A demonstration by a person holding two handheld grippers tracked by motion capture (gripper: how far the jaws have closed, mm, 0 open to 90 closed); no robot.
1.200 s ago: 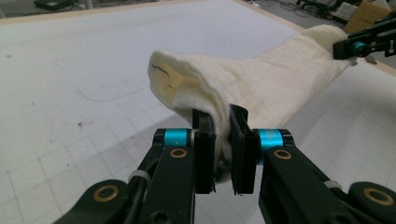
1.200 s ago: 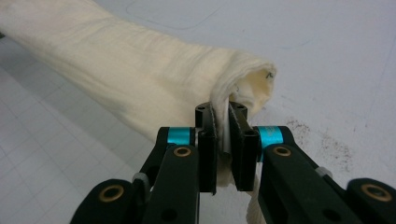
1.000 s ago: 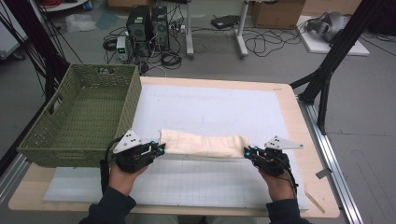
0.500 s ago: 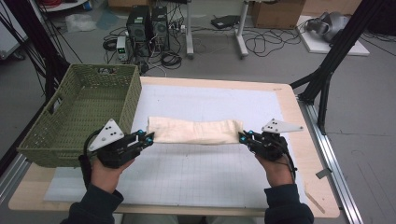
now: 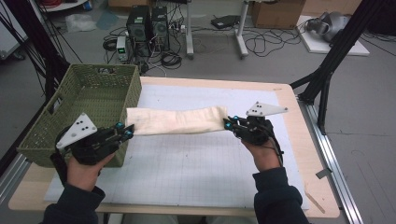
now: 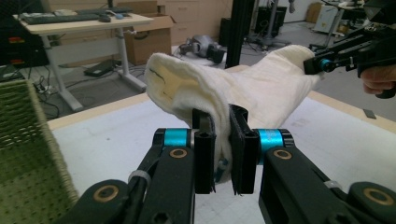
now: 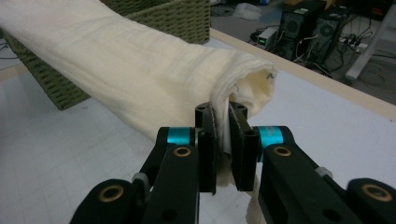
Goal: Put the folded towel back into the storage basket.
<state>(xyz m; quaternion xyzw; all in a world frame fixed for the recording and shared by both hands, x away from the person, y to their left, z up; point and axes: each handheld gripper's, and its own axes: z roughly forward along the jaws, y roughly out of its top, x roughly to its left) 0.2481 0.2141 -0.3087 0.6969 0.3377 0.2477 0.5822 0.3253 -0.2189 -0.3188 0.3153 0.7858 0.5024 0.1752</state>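
- Left gripper [image 5: 125,133], seen from the high view at about 8 o'clock on the table, has its jaws clamped on one end of the cream cloth [image 5: 177,121]; in the left gripper view [image 6: 223,154] the fabric is pinched between the two black pads and bulges up behind them.
- Right gripper [image 5: 229,123] sits at about 3 o'clock from the table's middle, its jaws likewise pinched shut on the cloth's other end; in the right gripper view [image 7: 223,149] a fold of fabric runs down between the pads, and the rolled edge opens just above them at 1 o'clock.
- Cloth is stretched between the two grippers as a long folded band, lifted off the surface, running roughly from 9 o'clock to 3 o'clock across the white gridded mat [image 5: 196,163].
- Left end of the cloth lies just beside the near right corner of the green woven basket [image 5: 84,107], which stands at 9 to 10 o'clock on the table's left edge.
- Person's hands and dark sleeves [image 5: 275,196] come in from 6 o'clock, one behind each gripper.
- Wooden table [image 5: 299,116] borders the mat; beyond it, at 12 o'clock, computer towers [image 5: 147,25] and cables sit on the floor.
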